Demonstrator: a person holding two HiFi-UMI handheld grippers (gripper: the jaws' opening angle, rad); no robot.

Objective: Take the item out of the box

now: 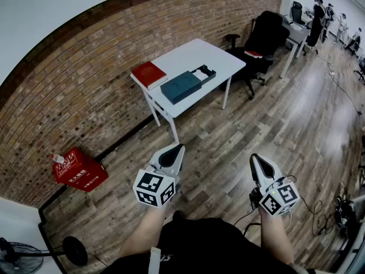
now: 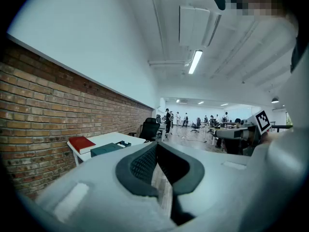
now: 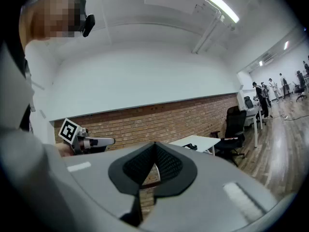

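A dark teal box [image 1: 181, 87] lies on a white table [image 1: 220, 59] against the brick wall, some way ahead of me. A small open black tray [image 1: 203, 72] sits at its right end and a red book [image 1: 148, 73] to its left. The same box [image 2: 106, 149] and red book [image 2: 81, 143] show far off in the left gripper view. My left gripper [image 1: 176, 149] and right gripper [image 1: 254, 158] are held low over the wooden floor, far from the table. Both are shut with nothing between their jaws.
A black office chair [image 1: 263, 36] stands right of the table. A red box [image 1: 79, 170] with a bottle on it sits on the floor by the wall, a fan [image 1: 14, 251] at lower left. Desks and people fill the far right of the room [image 1: 322, 13]. Cables lie on the floor [image 1: 319, 221].
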